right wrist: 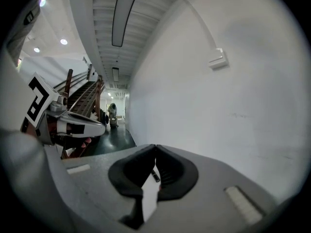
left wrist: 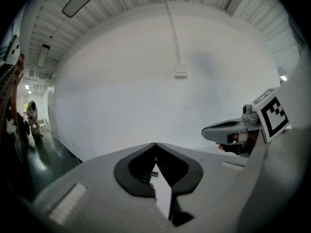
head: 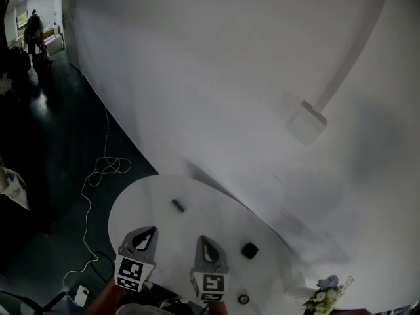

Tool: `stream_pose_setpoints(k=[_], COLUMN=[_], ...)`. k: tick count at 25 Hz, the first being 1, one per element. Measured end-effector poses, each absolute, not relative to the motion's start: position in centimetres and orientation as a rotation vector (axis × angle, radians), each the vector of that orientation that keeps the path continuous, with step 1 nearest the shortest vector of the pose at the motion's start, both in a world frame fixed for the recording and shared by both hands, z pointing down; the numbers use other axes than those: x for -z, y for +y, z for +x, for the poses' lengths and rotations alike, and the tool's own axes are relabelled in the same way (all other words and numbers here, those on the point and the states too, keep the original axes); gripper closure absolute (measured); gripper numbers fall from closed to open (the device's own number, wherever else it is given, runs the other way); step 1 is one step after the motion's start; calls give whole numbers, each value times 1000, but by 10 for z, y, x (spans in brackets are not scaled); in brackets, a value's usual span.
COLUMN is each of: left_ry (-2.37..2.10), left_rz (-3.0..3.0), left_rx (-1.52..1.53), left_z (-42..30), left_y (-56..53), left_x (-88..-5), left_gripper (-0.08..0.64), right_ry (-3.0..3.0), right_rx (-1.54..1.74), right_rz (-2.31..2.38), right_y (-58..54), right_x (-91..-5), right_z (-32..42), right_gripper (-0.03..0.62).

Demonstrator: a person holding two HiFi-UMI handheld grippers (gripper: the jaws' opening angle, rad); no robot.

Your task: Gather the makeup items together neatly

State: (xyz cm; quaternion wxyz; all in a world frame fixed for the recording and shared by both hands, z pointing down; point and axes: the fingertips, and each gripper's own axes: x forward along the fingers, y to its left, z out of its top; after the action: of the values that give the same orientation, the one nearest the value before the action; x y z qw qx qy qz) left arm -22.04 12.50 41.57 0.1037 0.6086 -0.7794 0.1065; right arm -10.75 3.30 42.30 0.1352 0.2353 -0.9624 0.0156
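- Head view: a round white table (head: 141, 205) stands against a plain white wall (head: 216, 71).
- Three makeup items lie well apart on it: a small dark tube-shaped stick (head: 178, 205) near the far side, a black squarish compact (head: 249, 250) to the right, and a small round dark-rimmed pot (head: 243, 299) at the near edge.
- The left gripper (head: 146, 236) and the right gripper (head: 205, 243) hover side by side over the near edge, touching none of the items.
- Pale flowers (head: 325, 294) sit at the lower right, and a white cable (head: 98, 172) trails over the dark floor (head: 52, 143).
- Left gripper view: the jaws are pressed together at the tips, with nothing held. The right gripper (left wrist: 228, 130) shows alongside.
- Right gripper view: the jaws meet tip to tip, empty. The dark stick (right wrist: 155, 177) lies on the table beyond them.
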Motion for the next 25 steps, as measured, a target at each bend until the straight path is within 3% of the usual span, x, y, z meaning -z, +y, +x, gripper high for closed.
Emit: stream_pose_setpoints(k=[19, 20, 24, 25], left_ry=[-2083, -2078, -2058, -2053], left_rz=[1641, 1637, 1622, 1619], left_rx=[-309, -311, -319, -320], left_z=[-320, -322, -329, -331], left_y=[69, 69, 68, 68], left_x=[-564, -567, -577, -580], left_gripper=[549, 549, 549, 549], right_ry=[-2580, -2573, -2514, -2499], right_rx=[-125, -123, -145, -150], right_rz=[548, 527, 417, 400], right_y=[-42, -41, -36, -35], right_x=[-575, -581, -611, -618], right_z=[-230, -234, -248, -251], right_gripper=[586, 570, 391, 378])
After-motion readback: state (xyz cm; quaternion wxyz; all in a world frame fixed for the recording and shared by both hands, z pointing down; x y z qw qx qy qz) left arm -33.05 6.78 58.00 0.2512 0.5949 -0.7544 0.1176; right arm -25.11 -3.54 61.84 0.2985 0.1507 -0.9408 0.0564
